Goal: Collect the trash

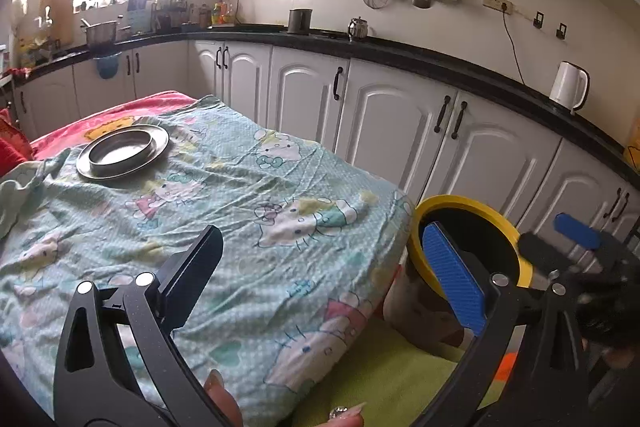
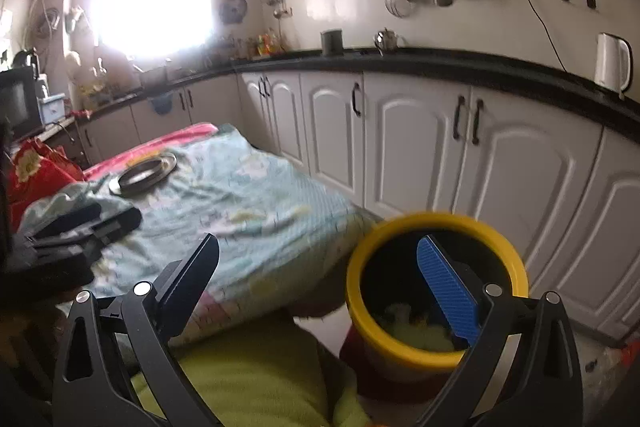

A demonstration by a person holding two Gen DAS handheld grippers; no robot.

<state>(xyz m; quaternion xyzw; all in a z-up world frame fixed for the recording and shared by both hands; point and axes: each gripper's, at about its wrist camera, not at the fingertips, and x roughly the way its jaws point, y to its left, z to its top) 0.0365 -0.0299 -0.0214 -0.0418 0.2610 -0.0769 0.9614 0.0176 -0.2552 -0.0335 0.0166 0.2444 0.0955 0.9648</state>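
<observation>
A yellow-rimmed bin (image 2: pixel 436 291) stands on the floor by the table's right corner, with pale trash inside it (image 2: pixel 416 331); it also shows in the left wrist view (image 1: pixel 468 239). My right gripper (image 2: pixel 320 283) is open and empty, just above and left of the bin's mouth. My left gripper (image 1: pixel 324 267) is open and empty over the table's near right part. The right gripper also shows at the right edge of the left wrist view (image 1: pixel 576 239), beyond the bin.
A table covered with a light blue cartoon cloth (image 1: pixel 224 195) holds a metal plate with a bowl on it (image 1: pixel 122 151). White cabinets (image 1: pixel 400 131) under a black counter run behind. A white kettle (image 1: pixel 568 87) stands on the counter. A green cloth (image 2: pixel 256 371) lies below.
</observation>
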